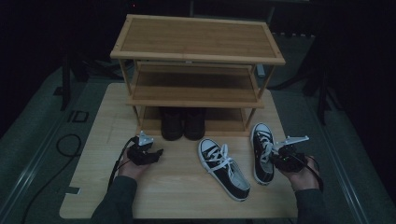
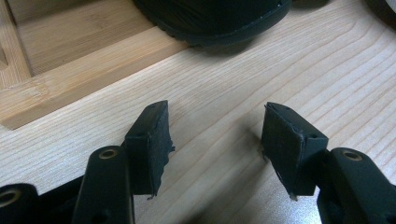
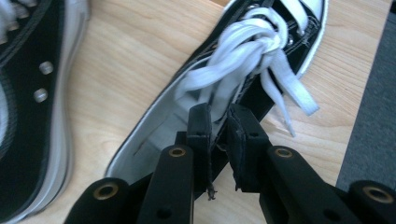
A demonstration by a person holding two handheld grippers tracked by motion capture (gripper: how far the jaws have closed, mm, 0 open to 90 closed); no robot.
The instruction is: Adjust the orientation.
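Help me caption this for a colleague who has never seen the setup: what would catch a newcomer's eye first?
Probably the two black-and-white sneakers, one lying mid-table, the other at the right with the right gripper at its side wall. Behind them stands a three-tier wooden rack with dark boots on its lowest shelf. The left gripper sits open over bare table.
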